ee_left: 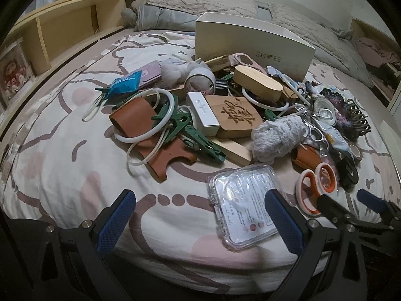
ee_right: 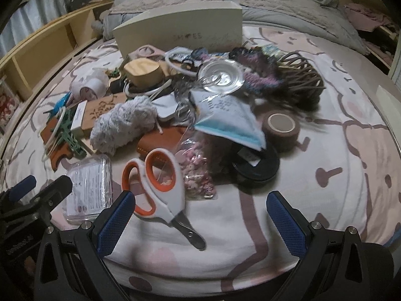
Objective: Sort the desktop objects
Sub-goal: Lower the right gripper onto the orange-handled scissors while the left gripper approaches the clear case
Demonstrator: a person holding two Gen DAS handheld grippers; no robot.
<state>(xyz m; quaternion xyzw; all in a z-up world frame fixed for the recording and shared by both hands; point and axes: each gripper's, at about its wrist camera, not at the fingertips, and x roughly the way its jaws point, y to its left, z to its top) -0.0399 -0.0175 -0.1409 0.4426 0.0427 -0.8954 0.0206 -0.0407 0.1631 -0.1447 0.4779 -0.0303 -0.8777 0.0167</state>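
Hovering low over the bed, the left gripper (ee_left: 200, 223) has its jaws spread wide and empty, its blue pads (ee_left: 116, 222) framing bare patterned bedspread (ee_left: 62, 155) and the near edge of a clear plastic case (ee_left: 241, 204), which touches neither pad. The right gripper (ee_right: 201, 222) is likewise spread apart and holds nothing; the closed blade tip of the orange-and-white scissors (ee_right: 156, 183) lies between its pads on the sheet. The clear case sits just left of the scissors.

Beyond them a jumbled pile covers the middle of the bed. On its left side lie a brown leather piece (ee_left: 136, 120), white rings (ee_left: 147, 115) and green clothes pegs (ee_left: 198, 143). A small white box (ee_left: 203, 110) rests against a carved wooden block (ee_left: 235, 115), with a grey yarn ball (ee_left: 278, 135) just beside them. Farther right lie a blue face mask (ee_right: 230, 123), a brown tape roll (ee_right: 282, 130), a clear round dish (ee_right: 221, 76) and a brown hair claw (ee_right: 300, 77). A white shoe box (ee_left: 253, 45) stands upright behind the pile, with grey pillows (ee_left: 200, 5) farther back.
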